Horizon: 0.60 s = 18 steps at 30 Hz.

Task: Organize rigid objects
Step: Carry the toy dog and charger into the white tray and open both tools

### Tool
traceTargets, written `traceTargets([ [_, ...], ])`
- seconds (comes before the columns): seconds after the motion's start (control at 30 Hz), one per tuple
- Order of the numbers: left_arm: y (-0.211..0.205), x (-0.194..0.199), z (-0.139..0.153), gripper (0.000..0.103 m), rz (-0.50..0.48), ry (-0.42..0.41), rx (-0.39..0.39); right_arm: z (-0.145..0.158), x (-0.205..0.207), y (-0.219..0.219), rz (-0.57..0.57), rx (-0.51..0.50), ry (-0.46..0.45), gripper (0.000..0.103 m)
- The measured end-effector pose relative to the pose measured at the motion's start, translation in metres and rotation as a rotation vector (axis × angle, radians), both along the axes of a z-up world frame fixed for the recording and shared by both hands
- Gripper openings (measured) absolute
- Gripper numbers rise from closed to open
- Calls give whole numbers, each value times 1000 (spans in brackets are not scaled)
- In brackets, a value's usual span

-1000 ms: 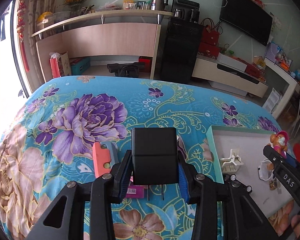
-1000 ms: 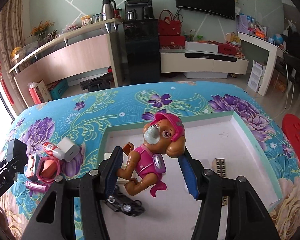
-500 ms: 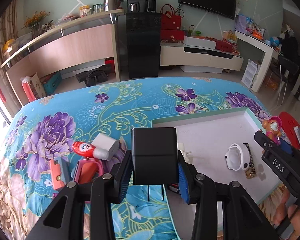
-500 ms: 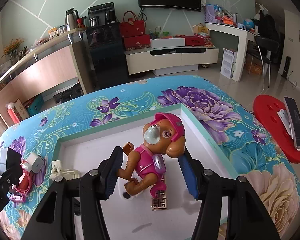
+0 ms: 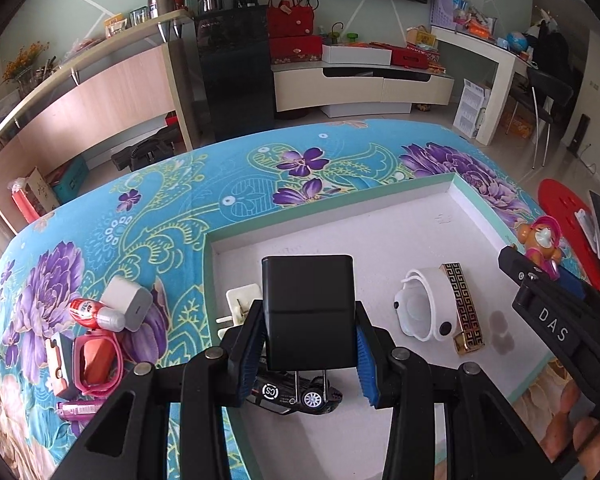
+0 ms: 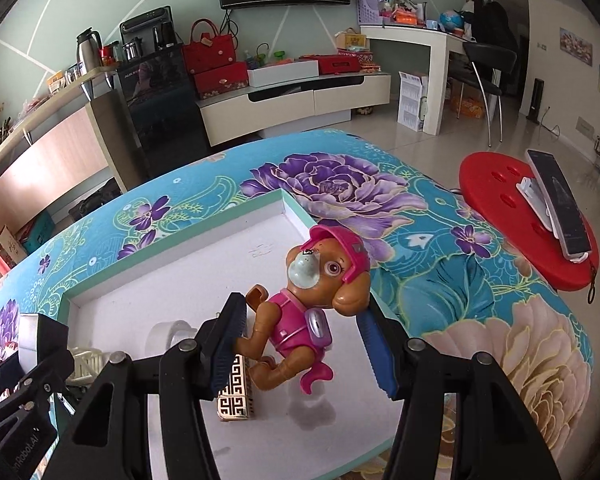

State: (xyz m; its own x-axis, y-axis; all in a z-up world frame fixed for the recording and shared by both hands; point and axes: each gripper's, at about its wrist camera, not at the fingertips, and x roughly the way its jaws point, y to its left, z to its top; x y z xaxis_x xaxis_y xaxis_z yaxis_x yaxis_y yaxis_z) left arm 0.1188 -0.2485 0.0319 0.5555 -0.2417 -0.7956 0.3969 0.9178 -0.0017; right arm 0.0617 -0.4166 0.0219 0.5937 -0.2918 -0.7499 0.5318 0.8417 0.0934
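Both sets of jaws are pinching cargo as I look down: my left gripper (image 5: pixel 309 354) has its blue pads pressed on the flanks of the black charger (image 5: pixel 308 312), prongs hanging below, and my right gripper (image 6: pixel 302 346) clamps the pink-capped puppy toy (image 6: pixel 312 304) between its pads. I take the shallow white tray (image 5: pixel 380 194) on the flowered blue cloth (image 5: pixel 172 200) as my landmark. I see the charger hanging over the tray's near left part, above a black toy car (image 5: pixel 296 394) lying on the tray floor. I have the puppy over the tray's right side, close to its right rim. On the tray floor sit a white watch band (image 5: pixel 420 306) touching a gold-patterned black bar (image 5: pixel 462 308), and a white plug piece (image 5: pixel 238 304) by the left wall. Outside the tray, just left of it, I spot a white adapter cube (image 5: pixel 128 306), a red-capped tube (image 5: pixel 90 312) and pink goggles (image 5: pixel 96 364).
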Motion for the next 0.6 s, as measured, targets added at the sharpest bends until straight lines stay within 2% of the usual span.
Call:
traceTargets([
  [0.43,-9,0,-21,44,-15,34,23,-16,11,7,47,17,72,59],
  [0.6,-9,-2,-16,61,-21,15,26,-17,12,7,47,18,80,59],
])
